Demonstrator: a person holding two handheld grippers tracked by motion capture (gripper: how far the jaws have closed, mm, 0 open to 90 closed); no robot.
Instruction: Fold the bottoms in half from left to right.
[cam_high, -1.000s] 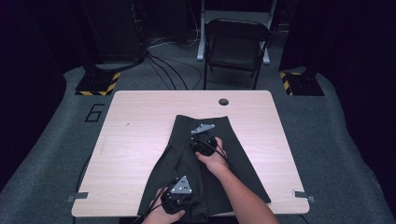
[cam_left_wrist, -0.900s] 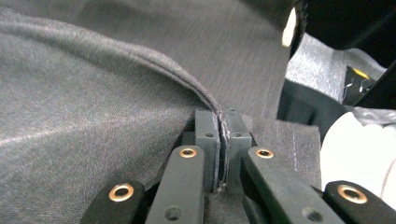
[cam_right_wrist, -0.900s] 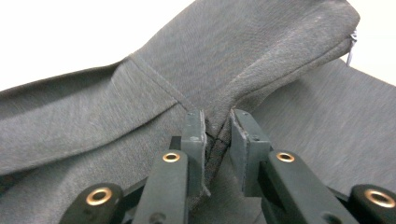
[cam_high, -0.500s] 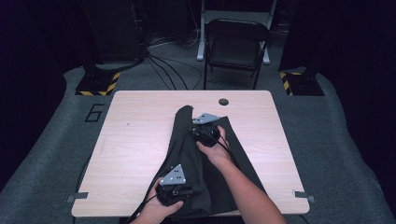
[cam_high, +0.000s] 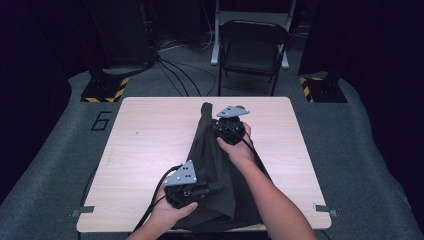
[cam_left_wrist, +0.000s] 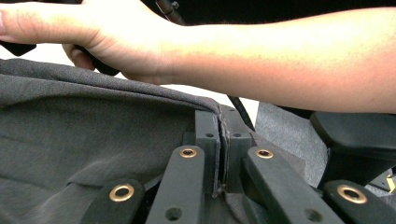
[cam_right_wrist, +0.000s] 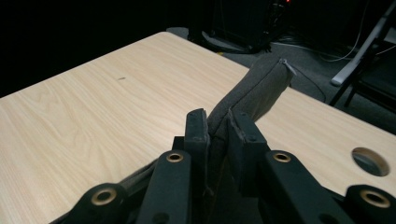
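A dark grey cloth (cam_high: 215, 155) lies lengthwise on the light wooden table (cam_high: 150, 130), its near end hanging over the front edge. My left gripper (cam_high: 214, 189) is shut on the cloth's near edge; in the left gripper view the jaws (cam_left_wrist: 219, 126) pinch a fold of the fabric (cam_left_wrist: 93, 121). My right gripper (cam_high: 211, 124) is shut on the far end of the cloth. There the fabric (cam_right_wrist: 261, 84) rises past the jaws (cam_right_wrist: 217, 123) into a raised peak. Both grippers hold the cloth's edge above the table. The right forearm (cam_left_wrist: 280, 60) crosses the left gripper view.
A round hole (cam_right_wrist: 370, 161) sits in the tabletop near the far edge. A folding chair (cam_high: 252, 50) and cables stand on the floor behind the table. Grey mats with a "6" (cam_high: 101, 120) surround it. Bare wood (cam_right_wrist: 93, 102) spreads to the left of the cloth.
Both grippers have risen with the cloth in them. The right one has also moved toward the far edge, pulling the fabric's left edge up off the table into a ridge.
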